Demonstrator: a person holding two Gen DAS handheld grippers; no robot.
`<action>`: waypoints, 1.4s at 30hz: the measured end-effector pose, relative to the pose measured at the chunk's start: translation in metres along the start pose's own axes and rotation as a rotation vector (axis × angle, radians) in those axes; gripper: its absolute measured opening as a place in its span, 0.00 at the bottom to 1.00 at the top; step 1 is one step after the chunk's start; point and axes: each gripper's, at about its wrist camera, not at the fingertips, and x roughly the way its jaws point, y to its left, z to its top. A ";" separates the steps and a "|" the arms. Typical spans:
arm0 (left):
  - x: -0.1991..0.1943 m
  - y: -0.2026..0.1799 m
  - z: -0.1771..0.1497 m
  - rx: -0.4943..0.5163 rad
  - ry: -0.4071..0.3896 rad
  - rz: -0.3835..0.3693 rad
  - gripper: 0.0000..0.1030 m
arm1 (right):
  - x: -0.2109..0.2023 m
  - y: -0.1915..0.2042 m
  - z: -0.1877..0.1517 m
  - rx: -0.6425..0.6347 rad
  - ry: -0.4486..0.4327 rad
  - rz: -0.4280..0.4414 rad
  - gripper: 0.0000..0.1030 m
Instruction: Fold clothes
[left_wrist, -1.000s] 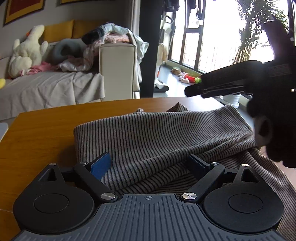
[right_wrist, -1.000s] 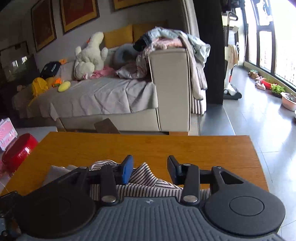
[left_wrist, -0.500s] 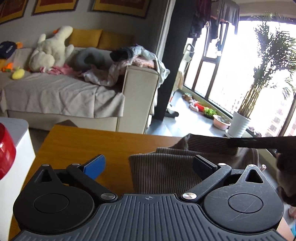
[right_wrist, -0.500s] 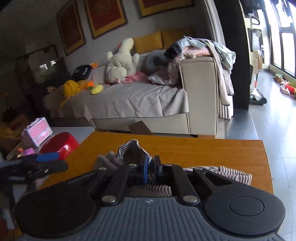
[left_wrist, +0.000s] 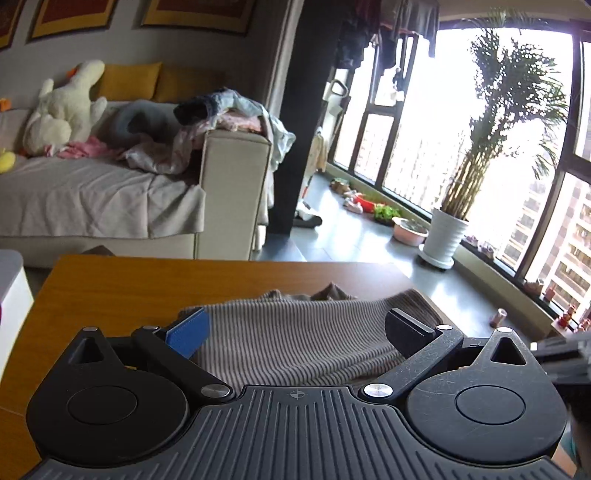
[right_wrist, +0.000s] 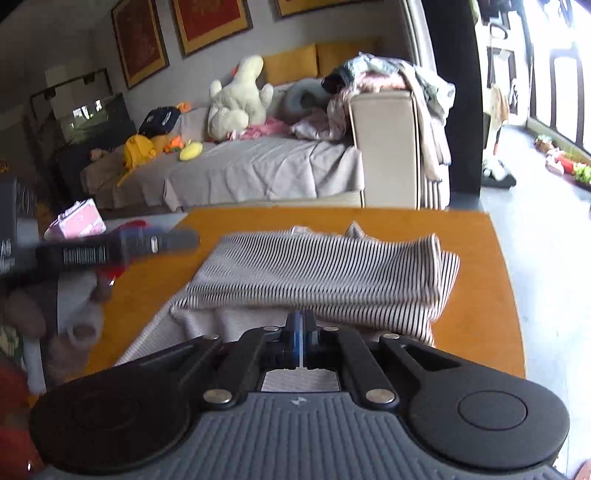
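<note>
While I watch both wrist views, my left gripper stands wide apart, its blue pad at the left edge of the striped sweater and its black pad over the right part; nothing is pinched between them. From the right wrist view this same tool shows as a blurred dark bar off the table's left side. The sweater lies folded on the wooden table, a thick doubled band across the middle with a thinner layer spreading toward me beneath it. My right gripper is closed tight, pads pressed together on the near edge of that lower layer, so I am holding the sweater there.

Farther back, left to right, I see a white plush toy on the grey sofa, a heap of clothes on the sofa arm, and a potted palm by the window.
</note>
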 end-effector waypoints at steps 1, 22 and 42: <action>0.006 -0.002 -0.013 0.014 0.017 0.012 1.00 | 0.008 -0.003 0.012 -0.003 -0.016 -0.010 0.13; 0.002 0.032 -0.059 -0.172 0.005 -0.003 1.00 | 0.174 -0.029 0.068 0.001 0.072 -0.111 0.05; -0.015 0.014 -0.007 0.009 0.093 -0.006 0.66 | -0.007 0.031 -0.056 0.042 0.114 0.139 0.09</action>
